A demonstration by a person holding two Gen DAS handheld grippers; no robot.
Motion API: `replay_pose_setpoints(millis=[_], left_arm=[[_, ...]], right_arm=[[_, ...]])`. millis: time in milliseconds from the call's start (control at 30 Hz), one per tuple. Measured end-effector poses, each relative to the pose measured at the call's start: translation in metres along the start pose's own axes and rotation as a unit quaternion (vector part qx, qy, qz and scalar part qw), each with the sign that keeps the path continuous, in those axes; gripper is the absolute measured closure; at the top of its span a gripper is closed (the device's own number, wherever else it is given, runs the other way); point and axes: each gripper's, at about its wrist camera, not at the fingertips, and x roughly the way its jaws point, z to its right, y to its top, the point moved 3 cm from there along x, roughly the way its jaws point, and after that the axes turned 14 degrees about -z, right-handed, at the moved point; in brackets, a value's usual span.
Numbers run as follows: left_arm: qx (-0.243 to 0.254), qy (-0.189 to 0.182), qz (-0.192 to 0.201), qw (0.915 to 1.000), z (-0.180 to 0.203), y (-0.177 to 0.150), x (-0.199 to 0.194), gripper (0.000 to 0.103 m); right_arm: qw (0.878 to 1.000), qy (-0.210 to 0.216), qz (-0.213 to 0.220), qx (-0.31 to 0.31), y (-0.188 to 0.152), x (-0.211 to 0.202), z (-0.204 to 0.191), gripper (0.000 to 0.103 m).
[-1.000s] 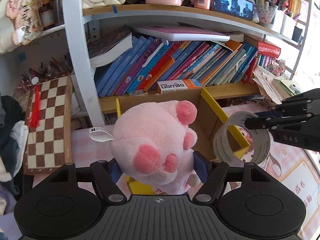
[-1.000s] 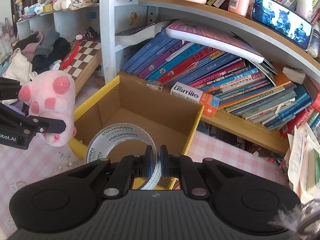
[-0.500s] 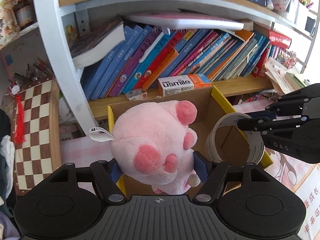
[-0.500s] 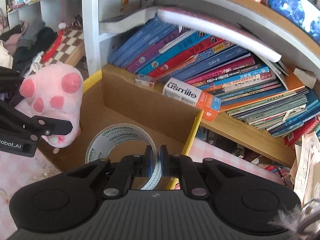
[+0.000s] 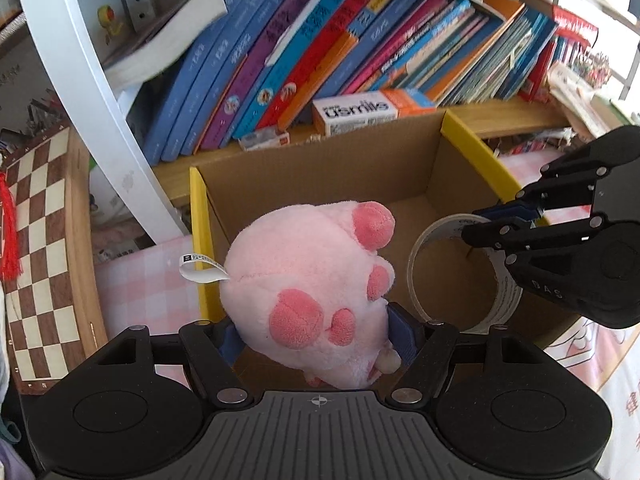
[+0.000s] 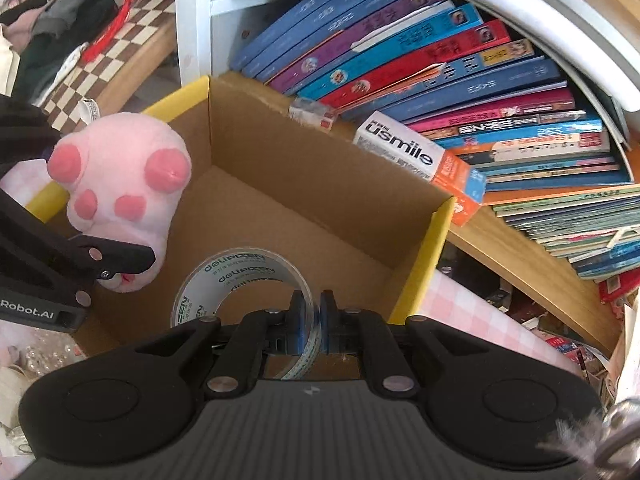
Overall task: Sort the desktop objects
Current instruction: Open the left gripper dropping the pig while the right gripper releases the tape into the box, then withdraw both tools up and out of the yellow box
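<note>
— What's biggest in front of you?

— The cardboard box [image 6: 280,184], open-topped with yellow-edged rims, against the bookshelf. Books [image 5: 320,52] lean behind it.

— And your left side?

— My left gripper [image 5: 316,338] is clamped on the pink plush paw [image 5: 308,296], which hangs over the box's near-left corner.

— The right?

— My right gripper [image 6: 307,320] pinches the wall of the clear tape roll [image 6: 236,276], narrow, above the box floor.

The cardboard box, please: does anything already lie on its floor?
No, the cardboard box shows bare floor; plush toy and tape roll are held above it.
</note>
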Motion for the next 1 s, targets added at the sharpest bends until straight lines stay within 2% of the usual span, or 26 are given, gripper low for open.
replay_pose_setpoints(millis=[133,333,567,767,800,1000], left_arm=[[0.005,0.003,-0.013,0.9999,0.0,0.0,0.011,0.031],[0.04,0.03,-0.02,0.9985,0.011,0.001,0.018,0.028],[0.04,0.021,0.003,0.999,0.011,0.004,0.009,0.027],[0.03,0.018,0.012,0.9993,0.007,0.0,0.001,0.025],[0.028,0.017,0.015,0.9994,0.007,-0.002,-0.001,0.022],[0.024,0.014,0.041,0.9988,0.005,-0.012,-0.021,0.021]], right_arm=[[1.0,0.001,-0.006,-0.004,0.001,0.007,-0.001,0.095],[1.0,0.001,-0.016,-0.008,0.003,0.014,-0.003,0.094],[1.0,0.0,-0.012,-0.009,0.004,0.013,-0.004,0.085],[1.0,0.006,-0.005,-0.004,0.002,0.005,-0.005,0.061],[1.0,0.005,-0.003,-0.002,0.002,0.003,-0.005,0.054],[1.0,-0.001,0.014,0.012,-0.001,-0.016,-0.007,0.04]])
